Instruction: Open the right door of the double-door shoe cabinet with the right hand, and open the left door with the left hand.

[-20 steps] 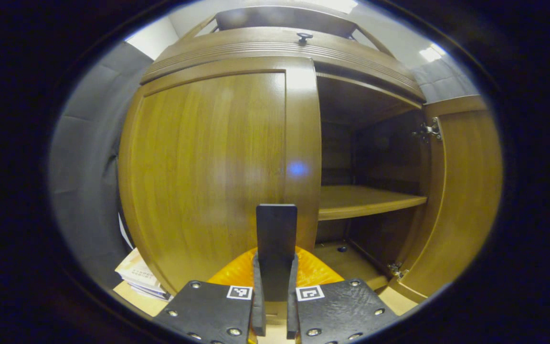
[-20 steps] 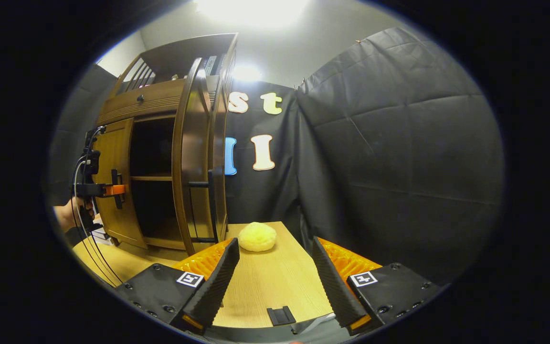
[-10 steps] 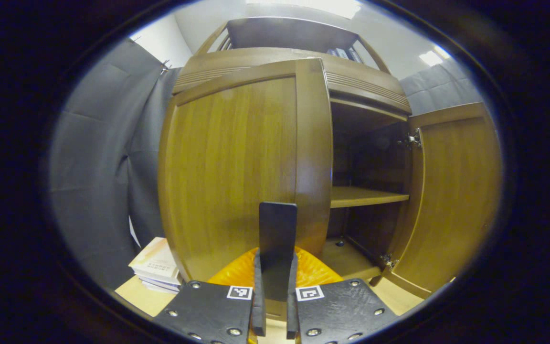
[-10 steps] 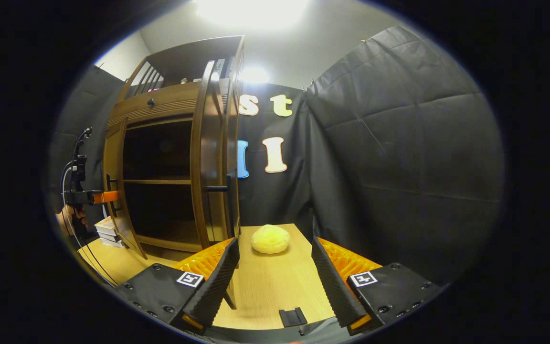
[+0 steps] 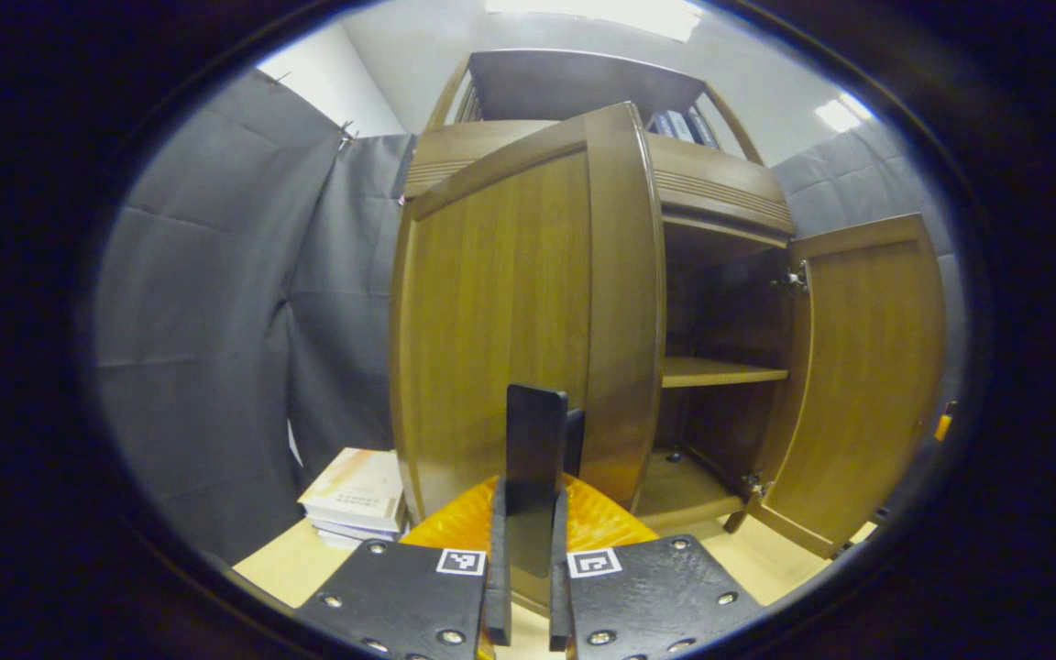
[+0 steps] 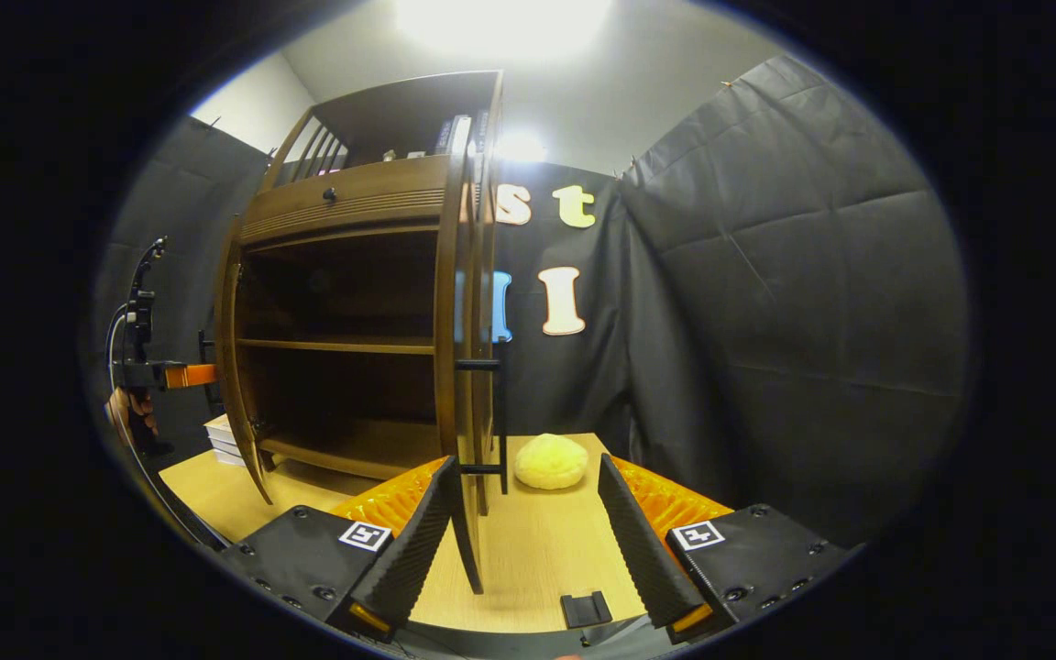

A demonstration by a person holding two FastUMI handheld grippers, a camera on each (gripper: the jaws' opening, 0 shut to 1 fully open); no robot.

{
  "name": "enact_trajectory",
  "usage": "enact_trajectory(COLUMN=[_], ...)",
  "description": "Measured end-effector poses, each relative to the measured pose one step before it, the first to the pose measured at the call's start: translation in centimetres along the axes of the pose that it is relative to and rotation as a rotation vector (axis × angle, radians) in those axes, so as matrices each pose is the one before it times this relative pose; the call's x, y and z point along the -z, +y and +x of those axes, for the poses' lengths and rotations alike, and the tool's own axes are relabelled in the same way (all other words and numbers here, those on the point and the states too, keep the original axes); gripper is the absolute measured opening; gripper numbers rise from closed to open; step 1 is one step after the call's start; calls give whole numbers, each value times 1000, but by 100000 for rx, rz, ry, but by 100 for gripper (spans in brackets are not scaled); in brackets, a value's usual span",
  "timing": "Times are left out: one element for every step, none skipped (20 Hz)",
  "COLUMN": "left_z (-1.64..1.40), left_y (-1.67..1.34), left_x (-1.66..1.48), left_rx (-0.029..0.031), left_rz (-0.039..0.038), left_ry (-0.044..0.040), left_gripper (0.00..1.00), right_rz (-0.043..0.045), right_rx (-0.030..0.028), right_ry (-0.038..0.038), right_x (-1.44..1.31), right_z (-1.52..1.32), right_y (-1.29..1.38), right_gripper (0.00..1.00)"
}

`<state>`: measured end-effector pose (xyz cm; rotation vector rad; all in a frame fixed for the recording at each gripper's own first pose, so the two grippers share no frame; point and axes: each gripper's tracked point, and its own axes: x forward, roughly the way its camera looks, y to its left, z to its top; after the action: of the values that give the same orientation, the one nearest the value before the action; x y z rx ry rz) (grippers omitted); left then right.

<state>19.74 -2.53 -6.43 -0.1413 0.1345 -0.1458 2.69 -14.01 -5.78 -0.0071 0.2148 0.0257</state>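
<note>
- Our left gripper [image 5: 525,513] pinches the left door's handle [image 5: 535,477]; the left door [image 5: 510,312] stands swung out from the shoe cabinet [image 6: 345,302].
- Our right gripper [image 6: 528,527] is spread, empty, above the tabletop [image 6: 528,550] beside the open right door [image 6: 464,367].
</note>
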Motion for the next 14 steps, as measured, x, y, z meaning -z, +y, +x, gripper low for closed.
enact_trajectory(left_z=[-456,-508,-401,-393,-308,-427,-329,-284,-205,-263,-266,-182,-119,-85], left_y=[808,750,839,616,687,737,828,571,577,445,556,412,464,462], left_x=[-73,-106,36,-157,189,42,176,9,-133,-195,-120,-290,-11,-129], left_rx=[-1511,-1538,-1270,-1307,-1100,-1257,-860,-798,-611,-368,-432,-277,-258,-314], left_rz=[802,1149,813,484,-195,-631,-657,-385,85,693,705,645,306,94], left_ry=[-106,-126,-193,-233,-18,74,341,196,-262,-425,-234,-426,-146,-262], left_gripper=[17,17,17,19,18,17,17,16,16,16,16,16,16,16], right_rz=[213,27,-555,-828,-843,-735,-555,-306,15,158,-10,-84,-154,-142], right_rx=[-1190,-1517,-1084,-1059,-926,-964,-962,-777,-879,-646,-583,-640,-567,-688], right_ry=[-240,-699,-524,-491,-387,-272,-398,-470,-452,-636,-613,-280,-56,-19], right_x=[-65,-286,-179,-131,-122,66,-177,-199,-291,-185,-194,-138,-3,-32], right_z=[-135,-189,-52,-22,-21,-165,-82,-52,13,-45,6,45,75,104], right_y=[441,531,442,321,344,283,304,286,337,339,298,413,352,378], right_gripper=[95,96,93,93,93,95,93,93,93,95,93,93,94,96])
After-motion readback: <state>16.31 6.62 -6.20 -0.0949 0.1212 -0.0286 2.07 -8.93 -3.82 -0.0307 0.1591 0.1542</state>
